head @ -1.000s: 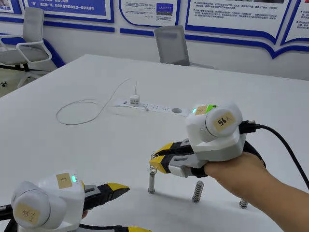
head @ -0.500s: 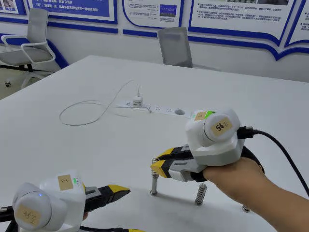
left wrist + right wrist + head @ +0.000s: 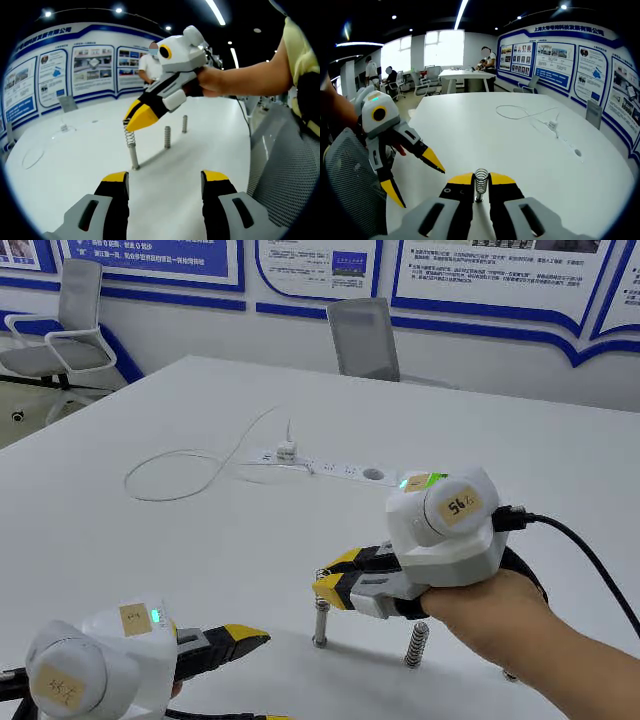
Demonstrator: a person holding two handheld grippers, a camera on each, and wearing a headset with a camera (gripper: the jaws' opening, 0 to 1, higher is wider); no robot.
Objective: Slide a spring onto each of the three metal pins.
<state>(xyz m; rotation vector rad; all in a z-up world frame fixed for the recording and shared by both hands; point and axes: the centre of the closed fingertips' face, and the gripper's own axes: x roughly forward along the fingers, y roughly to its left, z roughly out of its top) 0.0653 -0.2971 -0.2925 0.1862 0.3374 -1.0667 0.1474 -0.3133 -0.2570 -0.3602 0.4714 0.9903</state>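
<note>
Spring [image 3: 480,182], where is it?

It is low in the middle of the right gripper view. The yellow tips of the right gripper [image 3: 480,178] pinch it, one on each side. That claw is clenched on the spring.

Is it on a pin?

Yes. In the left gripper view, a bit left of the middle, its bottom end sits over the top of the near pin [image 3: 134,159]. The pin stands straight up on the white table [image 3: 200,540].

And the other pins?

The middle pin [image 3: 167,136] has a spring round it. The far pin [image 3: 184,123] stands just behind it, and it is too small for me to tell.

What is the other claw doing?

The left gripper [image 3: 165,176] is at the bottom of its own view. Its two yellow tips are wide apart with nothing between them. It is near the pins but not touching them.

Who holds the right one?

A hand [image 3: 490,605], at the lower right of the head view.
</note>
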